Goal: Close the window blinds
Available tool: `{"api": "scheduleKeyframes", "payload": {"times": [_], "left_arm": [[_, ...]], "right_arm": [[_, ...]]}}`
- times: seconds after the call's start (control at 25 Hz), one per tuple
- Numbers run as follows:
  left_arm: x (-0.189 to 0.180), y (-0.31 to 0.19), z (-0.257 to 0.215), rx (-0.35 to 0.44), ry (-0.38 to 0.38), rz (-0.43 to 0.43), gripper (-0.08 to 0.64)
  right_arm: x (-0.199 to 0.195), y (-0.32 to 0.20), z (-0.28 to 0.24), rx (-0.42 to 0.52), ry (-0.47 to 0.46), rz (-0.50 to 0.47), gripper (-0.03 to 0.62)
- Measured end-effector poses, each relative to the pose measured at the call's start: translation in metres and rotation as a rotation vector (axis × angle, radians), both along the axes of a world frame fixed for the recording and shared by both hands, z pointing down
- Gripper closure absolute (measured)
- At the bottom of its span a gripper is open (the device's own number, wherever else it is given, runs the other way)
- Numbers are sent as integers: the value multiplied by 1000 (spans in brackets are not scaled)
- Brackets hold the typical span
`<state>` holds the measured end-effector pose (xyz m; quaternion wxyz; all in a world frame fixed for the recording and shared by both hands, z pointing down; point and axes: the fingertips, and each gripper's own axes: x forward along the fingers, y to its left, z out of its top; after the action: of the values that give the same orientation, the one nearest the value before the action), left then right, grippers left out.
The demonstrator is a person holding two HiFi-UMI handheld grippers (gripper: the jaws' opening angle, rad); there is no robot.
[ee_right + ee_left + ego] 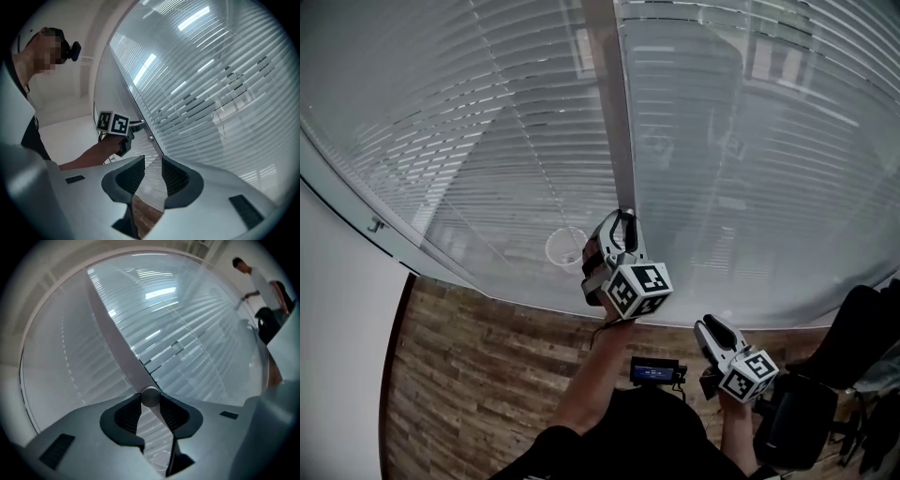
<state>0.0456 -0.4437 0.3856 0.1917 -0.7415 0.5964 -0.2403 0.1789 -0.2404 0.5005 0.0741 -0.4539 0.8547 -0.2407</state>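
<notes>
Left tongs [150,401]: pinched the round lower end of the tilt wand [117,338].
Right tongs [151,176]: spread, empty, well apart from the wand.
Blinds [187,319]: slats looked partly open, behind the wand.
Risk: the grip sat at the very tip; twisting could slip the wand free, leaving the slats open.

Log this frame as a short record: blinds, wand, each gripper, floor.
blinds: lowered across the window; slats not fully shut, outside shows through the gaps
wand: grey rod hanging in front of the blinds
left gripper: raised, fingers closed on the wand's lower end
right gripper: held lower, fingers apart, nothing between them
floor: wood planks
</notes>
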Motion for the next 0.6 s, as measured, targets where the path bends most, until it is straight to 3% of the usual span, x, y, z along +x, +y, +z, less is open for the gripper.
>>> {"api": "scheduleKeyframes", "payload": {"times": [0.08,0.16,0.28,0.48,0.6], "left_arm": [[0,2,2,23,-124,-12,423],[1,5,-1,28,-123,19,422],[-11,20,-1,-7,42,71,396],[-74,57,19,-71,287,43,397],[-85,86,21,-62,371,148,397]], "right_arm": [[-6,4,4,-8,-2,-13,494],[-10,8,6,-10,-10,-19,494],[-14,13,8,-12,-17,-23,494],[-16,5,25,-41,-16,-27,494],[-13,17,25,-25,7,60,494]]}}
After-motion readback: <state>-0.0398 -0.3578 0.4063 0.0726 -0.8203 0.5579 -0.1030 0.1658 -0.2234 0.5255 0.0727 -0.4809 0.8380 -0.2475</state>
